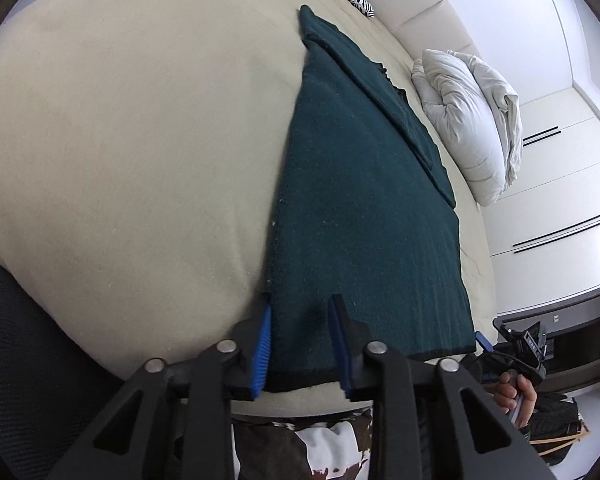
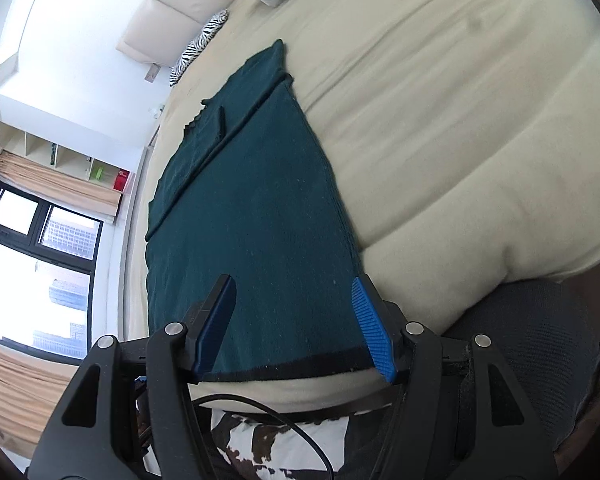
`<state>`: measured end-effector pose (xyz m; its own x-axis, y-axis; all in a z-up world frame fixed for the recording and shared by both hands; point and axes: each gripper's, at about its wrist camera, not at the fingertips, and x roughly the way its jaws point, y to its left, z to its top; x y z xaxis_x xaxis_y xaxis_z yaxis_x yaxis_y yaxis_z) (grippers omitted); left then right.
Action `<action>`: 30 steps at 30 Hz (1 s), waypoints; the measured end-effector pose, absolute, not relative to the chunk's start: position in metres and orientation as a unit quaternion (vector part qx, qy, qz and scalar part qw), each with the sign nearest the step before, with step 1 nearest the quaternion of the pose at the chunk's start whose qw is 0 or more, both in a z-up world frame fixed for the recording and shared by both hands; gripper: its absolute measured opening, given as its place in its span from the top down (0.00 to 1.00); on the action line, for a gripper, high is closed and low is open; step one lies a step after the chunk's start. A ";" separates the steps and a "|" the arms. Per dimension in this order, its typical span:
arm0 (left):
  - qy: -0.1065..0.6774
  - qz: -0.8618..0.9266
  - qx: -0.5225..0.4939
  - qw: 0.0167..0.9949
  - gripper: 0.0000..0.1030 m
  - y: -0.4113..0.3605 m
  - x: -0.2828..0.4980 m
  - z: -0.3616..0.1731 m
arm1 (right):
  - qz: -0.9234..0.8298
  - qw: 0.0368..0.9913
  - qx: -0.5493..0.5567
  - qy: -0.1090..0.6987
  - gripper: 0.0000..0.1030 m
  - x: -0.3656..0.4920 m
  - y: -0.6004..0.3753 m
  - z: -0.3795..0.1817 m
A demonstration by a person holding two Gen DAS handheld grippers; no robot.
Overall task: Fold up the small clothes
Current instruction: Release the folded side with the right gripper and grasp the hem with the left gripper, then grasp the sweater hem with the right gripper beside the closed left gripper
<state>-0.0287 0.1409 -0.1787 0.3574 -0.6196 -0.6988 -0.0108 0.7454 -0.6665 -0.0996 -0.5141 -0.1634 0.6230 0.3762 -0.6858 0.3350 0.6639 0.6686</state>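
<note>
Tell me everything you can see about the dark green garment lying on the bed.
The dark green garment looks like a knitted sweater of soft, slightly linty fabric, with a darker band along its near hem. It lies flat on the beige bed cover, reaching away toward the headboard, with a sleeve or side panel folded over its body. The left gripper straddles one near hem corner and the right gripper the other, jaws apart, neither clearly clamping it.

Garment (image 1: 364, 208) lies flat on bed (image 1: 120, 140), pillow (image 1: 468, 120) behind it
</note>
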 end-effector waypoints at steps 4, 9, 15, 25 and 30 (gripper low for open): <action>0.533 -0.203 -0.306 0.762 0.74 0.144 -0.028 -0.180 | 0.009 0.794 0.420 0.440 0.43 -0.102 -0.521 -0.164; 0.537 -0.202 -0.327 0.751 0.73 0.150 -0.029 -0.182 | 0.006 0.783 0.430 0.449 0.43 -0.103 -0.525 -0.164; 0.543 -0.204 -0.322 0.748 0.75 0.149 -0.029 -0.180 | 0.007 0.769 0.433 0.471 0.43 -0.101 -0.523 -0.171; 0.548 -0.204 -0.303 0.753 0.92 0.146 -0.031 -0.183 | 0.002 0.751 0.424 0.507 0.43 -0.091 -0.527 -0.176; 0.548 -0.205 -0.303 0.753 0.92 0.146 -0.031 -0.183 | 0.008 0.739 0.405 0.539 0.43 -0.077 -0.523 -0.181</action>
<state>-0.0309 0.1462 -0.1827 0.3164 -0.6401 -0.7001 -0.0237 0.7324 -0.6804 -0.0770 -0.5232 -0.1811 0.4195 0.4478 -0.7896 0.4254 0.6714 0.6068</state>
